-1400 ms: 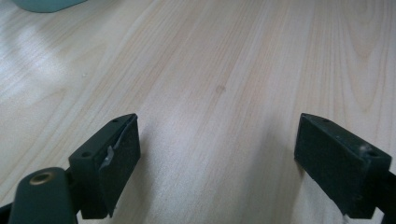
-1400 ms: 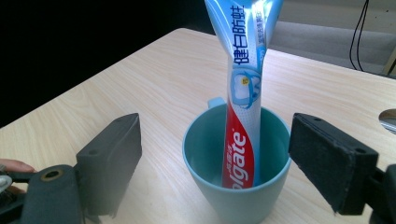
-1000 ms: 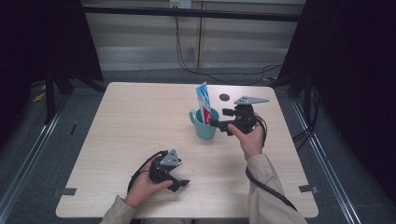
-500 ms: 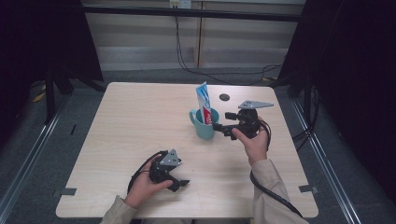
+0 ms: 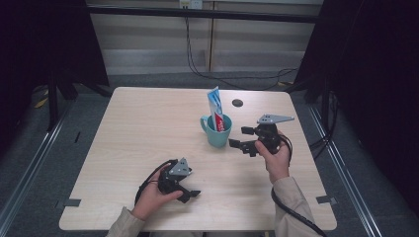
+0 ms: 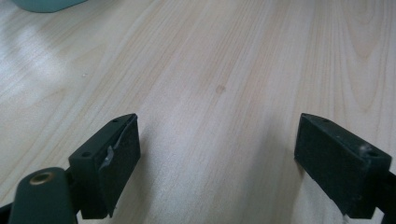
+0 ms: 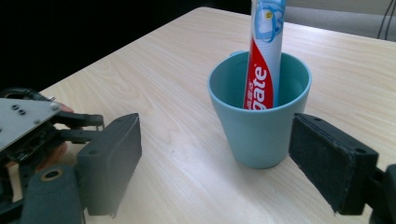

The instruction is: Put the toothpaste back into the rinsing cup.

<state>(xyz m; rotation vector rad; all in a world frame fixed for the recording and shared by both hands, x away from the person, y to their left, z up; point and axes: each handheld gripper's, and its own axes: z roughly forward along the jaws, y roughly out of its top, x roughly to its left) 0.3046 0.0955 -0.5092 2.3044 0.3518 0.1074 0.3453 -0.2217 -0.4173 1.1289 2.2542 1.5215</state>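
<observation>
Two claws are mine, and from the high view my right claw [image 5: 243, 137] hangs wide and empty just beside the teal cup [image 5: 217, 131], on the side away from its handle. The toothpaste tube [image 5: 216, 109] stands upright inside that cup. My left claw [image 5: 187, 188] rests on the tabletop [image 5: 133, 128] well nearer me than the cup, also wide and holding nothing. Since the earlier frame my right claw has drawn back from the cup toward me and the far edge; the cup, tube and left claw kept their places.

In the left gripper view, my jaws stand wide over bare wood, the cup's base [image 6: 44, 3] far off at the top edge.

In the right gripper view, the cup [image 7: 261, 126] sits ahead between my open jaws, apart from both. I judge I am lining up on the cup; next I must ease forward squarely and close without tipping it.
</observation>
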